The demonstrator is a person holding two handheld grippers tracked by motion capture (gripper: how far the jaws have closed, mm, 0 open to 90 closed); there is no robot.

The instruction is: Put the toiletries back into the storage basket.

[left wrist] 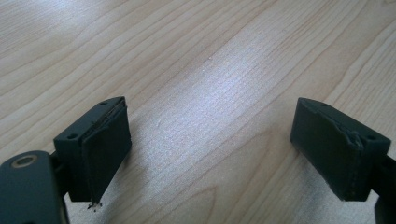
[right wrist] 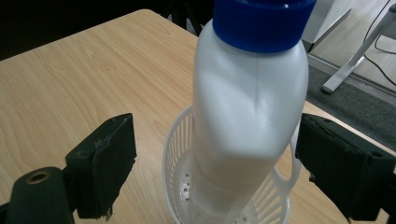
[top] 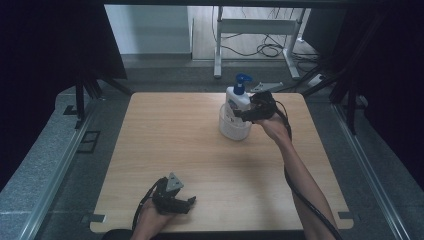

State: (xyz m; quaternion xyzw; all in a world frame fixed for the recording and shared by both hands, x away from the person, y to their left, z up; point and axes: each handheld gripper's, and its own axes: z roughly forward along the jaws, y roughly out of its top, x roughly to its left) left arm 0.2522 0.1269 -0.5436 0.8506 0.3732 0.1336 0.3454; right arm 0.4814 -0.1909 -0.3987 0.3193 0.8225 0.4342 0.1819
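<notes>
A white pump bottle (top: 237, 100) with a blue cap stands, slightly tilted, inside a small white slotted basket (top: 233, 131) at the far right of the wooden table (top: 170, 140). My right gripper (top: 246, 115) is at the bottle's right side. In the right gripper view the bottle (right wrist: 247, 107) rises out of the basket (right wrist: 177, 154) between the jaws of my right gripper (right wrist: 219, 163), which stand wide apart and open; the left jaw is clear of the bottle. My left gripper (top: 189, 204) rests low near the table's front edge, and in its own view this left gripper (left wrist: 210, 149) is open over bare wood.
Beyond the table's far edge stands a white desk frame (top: 255, 30) with cables on the floor. Dark curtains hang on both sides. Grey floor rails run along the table's left and right.
</notes>
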